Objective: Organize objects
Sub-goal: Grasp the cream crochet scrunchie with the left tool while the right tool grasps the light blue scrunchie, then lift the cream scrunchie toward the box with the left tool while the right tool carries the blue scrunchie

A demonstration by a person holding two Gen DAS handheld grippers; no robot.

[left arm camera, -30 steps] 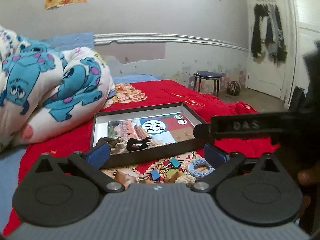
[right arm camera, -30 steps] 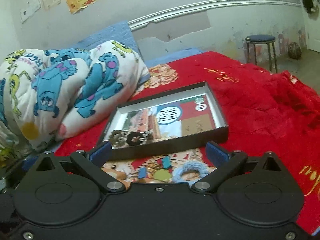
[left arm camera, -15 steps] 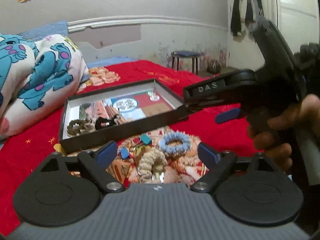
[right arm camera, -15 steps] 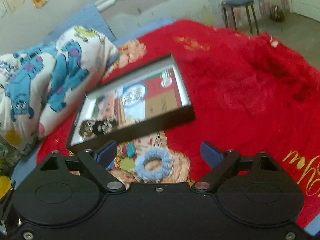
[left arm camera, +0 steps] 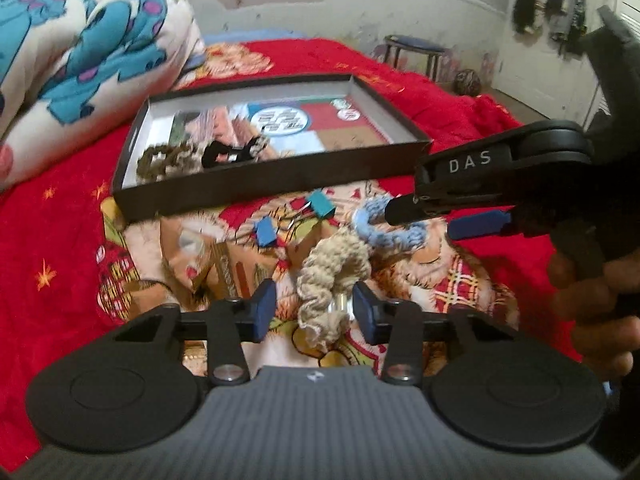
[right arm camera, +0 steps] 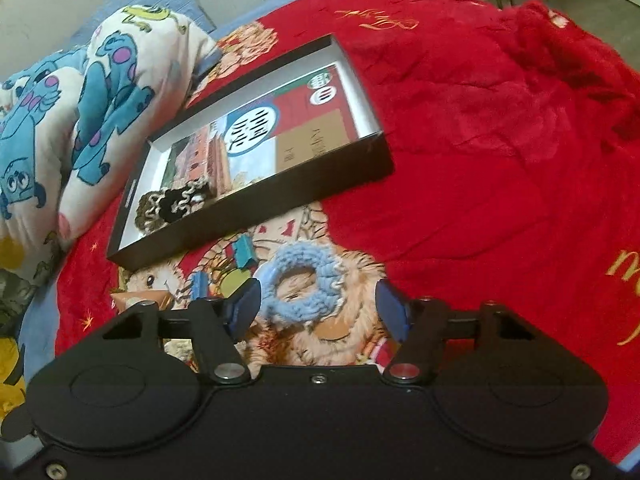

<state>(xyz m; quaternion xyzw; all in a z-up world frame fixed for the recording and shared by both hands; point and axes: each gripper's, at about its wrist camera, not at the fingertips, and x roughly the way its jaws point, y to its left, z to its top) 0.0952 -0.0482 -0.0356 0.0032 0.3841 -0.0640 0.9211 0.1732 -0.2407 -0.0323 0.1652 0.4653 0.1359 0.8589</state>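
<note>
Left wrist view: the left gripper [left arm camera: 315, 312] has been closing its jaws, now half open, around the beige scrunchie [left arm camera: 334, 276] lying between them on the blanket; its right pad looks just beside it.

Right wrist view: the right gripper [right arm camera: 320, 306] has been closing too, half open, with the blue scrunchie [right arm camera: 306, 284] between its fingers, not squeezed. The box [right arm camera: 280, 200] lies past them.
</note>
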